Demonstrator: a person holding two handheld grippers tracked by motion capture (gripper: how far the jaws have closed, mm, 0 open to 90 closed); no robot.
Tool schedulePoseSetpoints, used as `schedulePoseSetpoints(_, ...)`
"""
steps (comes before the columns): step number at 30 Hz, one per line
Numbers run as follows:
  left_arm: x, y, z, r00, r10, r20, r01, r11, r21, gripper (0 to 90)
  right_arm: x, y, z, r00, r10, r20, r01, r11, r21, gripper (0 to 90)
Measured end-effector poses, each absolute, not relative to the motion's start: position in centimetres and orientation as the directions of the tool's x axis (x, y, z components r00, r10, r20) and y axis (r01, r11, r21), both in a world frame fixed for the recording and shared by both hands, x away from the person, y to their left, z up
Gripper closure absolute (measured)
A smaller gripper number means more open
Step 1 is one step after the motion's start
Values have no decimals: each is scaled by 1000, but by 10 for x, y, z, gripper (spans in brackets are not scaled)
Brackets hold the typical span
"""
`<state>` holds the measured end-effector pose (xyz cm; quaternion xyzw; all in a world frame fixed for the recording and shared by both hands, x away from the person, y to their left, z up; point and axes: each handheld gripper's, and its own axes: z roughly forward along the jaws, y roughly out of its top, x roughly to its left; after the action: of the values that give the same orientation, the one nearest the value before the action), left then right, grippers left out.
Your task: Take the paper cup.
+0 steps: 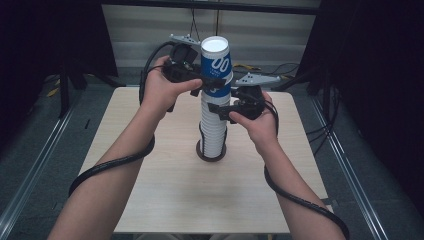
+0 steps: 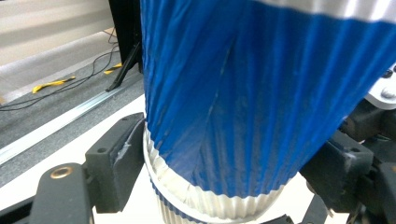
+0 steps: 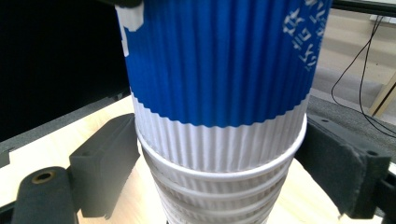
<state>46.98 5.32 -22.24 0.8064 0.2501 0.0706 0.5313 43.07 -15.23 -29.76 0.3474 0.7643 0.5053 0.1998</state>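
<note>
**Tongs on the cup stack**

The left tongs [image 1: 212, 82] are set around the top cup [image 1: 216, 62], which is blue with white print and a white rim. In the left gripper view both black jaws lie against the ribbed blue wall low on that cup [image 2: 233, 93], just above the white rim of the cup below, and the wall is creased between them, so the cup is pinched. No earlier state can be compared here. The right tongs [image 1: 220, 111] are held lower, around the white stack [image 1: 214, 132]. In the right gripper view the jaws stand at either side of the stack [image 3: 219, 186], at the rim beneath the blue cup [image 3: 219, 60]; the left jaw is seen touching the rim, while contact on the other side cannot be made out with certainty, so the stack is taken as lightly gripped.

The stack is stood upright on a dark round base [image 1: 210, 154] near the middle of the pale wooden bench [image 1: 165, 200], and the blue cup is seated on its top, slightly tilted. The left hand [image 1: 162, 90] and the right hand [image 1: 260, 125] are raised above the bench at either side of the stack, with a black cable trailed from each gripper along the forearm.
</note>
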Motion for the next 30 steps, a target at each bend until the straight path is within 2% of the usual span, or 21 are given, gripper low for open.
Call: schedulePoseSetpoints(30, 465, 66, -197, 863, 489, -123, 296, -294, 909, 212, 429, -153, -299, -687, 726, 35, 320, 258, 912, 159)
